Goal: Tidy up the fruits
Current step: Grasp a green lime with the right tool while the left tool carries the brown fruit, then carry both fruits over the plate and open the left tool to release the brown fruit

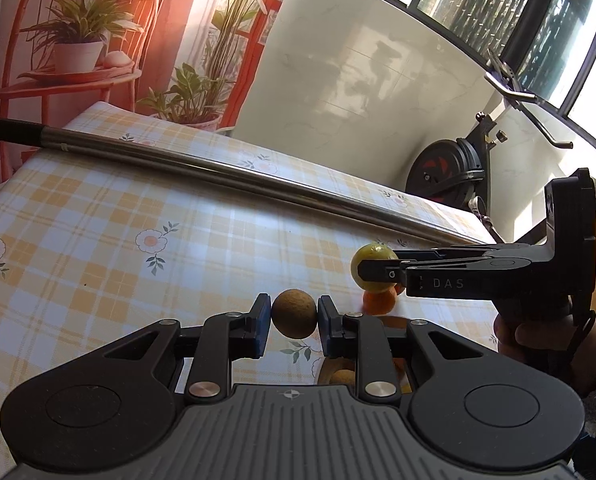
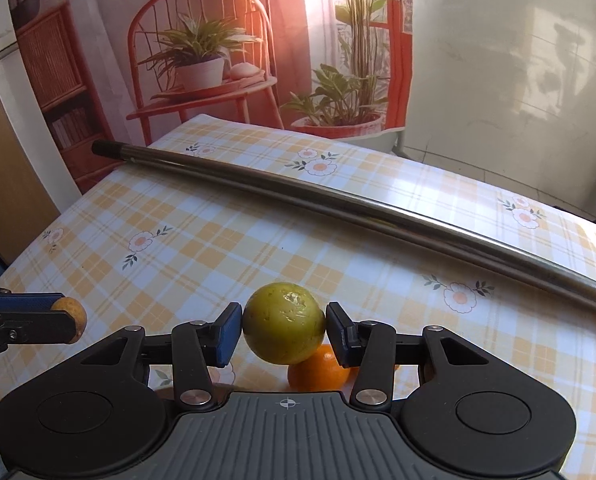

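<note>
The left gripper (image 1: 294, 318) is held level above the checked table (image 1: 98, 240), its blue pads (image 1: 262, 320) pressed on a small brown fruit (image 1: 294, 313) nearer the camera than the steel pole (image 1: 218, 172) lying across the cloth. To that fruit's right, the right gripper (image 2: 284, 326), carried by a hand (image 1: 537, 340) in a fuzzy sleeve, clamps a yellow-green fruit (image 2: 284, 323) directly over an orange (image 2: 317, 372). Both gripper bodies hide most of the orange and a round wooden rim (image 1: 325, 372) below, whose contents cannot be made out.

one brown fruit (image 1: 294, 313), one green fruit (image 2: 284, 323), one orange (image 2: 318, 369), one metal pole (image 2: 337, 200)
</note>
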`<state>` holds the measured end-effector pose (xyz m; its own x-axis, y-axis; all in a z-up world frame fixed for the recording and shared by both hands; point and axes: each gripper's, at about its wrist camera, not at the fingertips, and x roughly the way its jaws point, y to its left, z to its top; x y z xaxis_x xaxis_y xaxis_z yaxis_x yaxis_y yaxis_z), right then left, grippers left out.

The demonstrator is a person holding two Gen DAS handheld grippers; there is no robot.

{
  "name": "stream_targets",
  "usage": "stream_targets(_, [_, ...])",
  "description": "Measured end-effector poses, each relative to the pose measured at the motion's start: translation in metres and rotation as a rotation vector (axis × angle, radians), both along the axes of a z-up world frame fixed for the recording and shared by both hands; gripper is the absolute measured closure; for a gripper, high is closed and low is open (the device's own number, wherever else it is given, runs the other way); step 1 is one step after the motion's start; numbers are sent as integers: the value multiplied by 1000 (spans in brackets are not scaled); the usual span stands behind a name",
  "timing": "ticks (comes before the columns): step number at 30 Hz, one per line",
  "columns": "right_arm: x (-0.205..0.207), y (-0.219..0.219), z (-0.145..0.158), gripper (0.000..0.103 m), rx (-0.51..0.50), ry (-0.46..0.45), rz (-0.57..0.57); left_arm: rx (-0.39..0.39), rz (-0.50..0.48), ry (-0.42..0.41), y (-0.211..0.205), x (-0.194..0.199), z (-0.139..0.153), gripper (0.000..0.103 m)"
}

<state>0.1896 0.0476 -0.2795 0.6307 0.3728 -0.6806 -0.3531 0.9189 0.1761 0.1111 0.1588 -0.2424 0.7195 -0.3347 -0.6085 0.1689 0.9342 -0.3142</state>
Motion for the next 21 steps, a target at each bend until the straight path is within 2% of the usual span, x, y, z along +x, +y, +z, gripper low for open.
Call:
stream_targets(5, [-43,-25,5,61,78,-36,-69,13,-38,14,-11,-6,0,76])
stream_targets(10, [-79,-53,-2,61,159,-42,-148,28,-110,48,-29,-6,-5,76])
stream_targets(21, [-109,-82,-8,61,210,-80,-210,121,-219,114,-66,2,-24,76])
